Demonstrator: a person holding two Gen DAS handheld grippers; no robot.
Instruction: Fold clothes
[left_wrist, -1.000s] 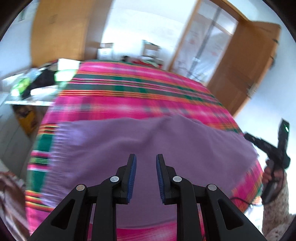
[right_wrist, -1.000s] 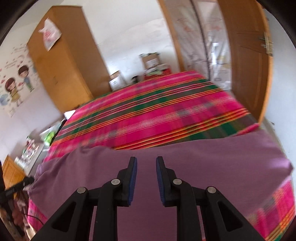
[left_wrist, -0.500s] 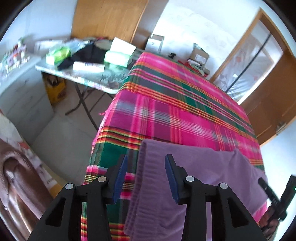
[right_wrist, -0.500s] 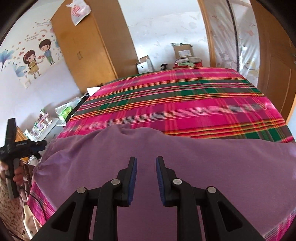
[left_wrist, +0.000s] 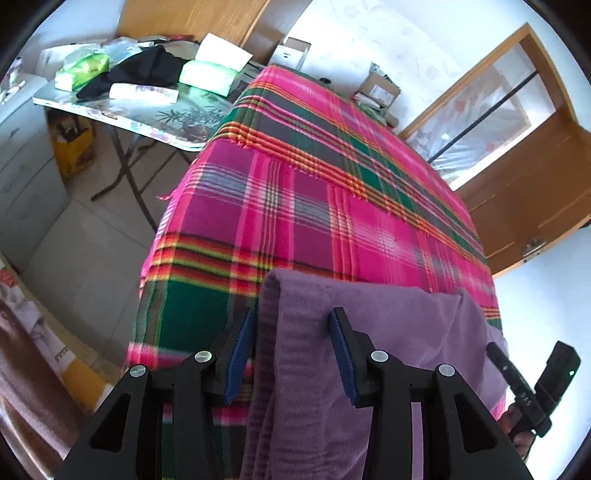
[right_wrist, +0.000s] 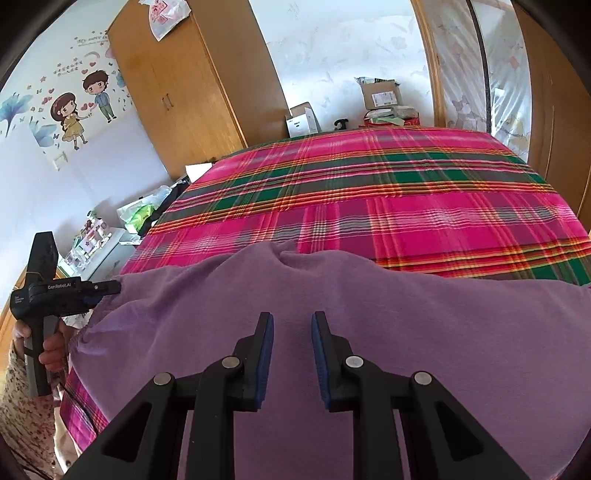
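A purple garment (left_wrist: 388, 332) lies spread across the near end of a bed under a pink and green plaid cover (left_wrist: 314, 192). My left gripper (left_wrist: 292, 314) is open wide at the garment's left edge. That folded edge runs up between the jaws, and the pads are clear of it. Over the middle of the garment (right_wrist: 369, 295) my right gripper (right_wrist: 292, 317) hovers with a narrow gap and nothing between its pads. In the right wrist view the left gripper (right_wrist: 110, 286) points at the garment's left corner, held by a hand (right_wrist: 51, 350).
A folding table (left_wrist: 147, 114) piled with packets and a black cloth stands left of the bed above tiled floor (left_wrist: 85, 258). White drawers (left_wrist: 22, 147) are beside it. A wooden wardrobe (right_wrist: 192, 81), cardboard boxes (right_wrist: 380, 92) and a wooden door (left_wrist: 535, 177) ring the bed.
My left gripper swung from over the garment's middle to its left edge and its jaws widened around that edge. My right gripper shifted sideways over the garment, its jaws unchanged.
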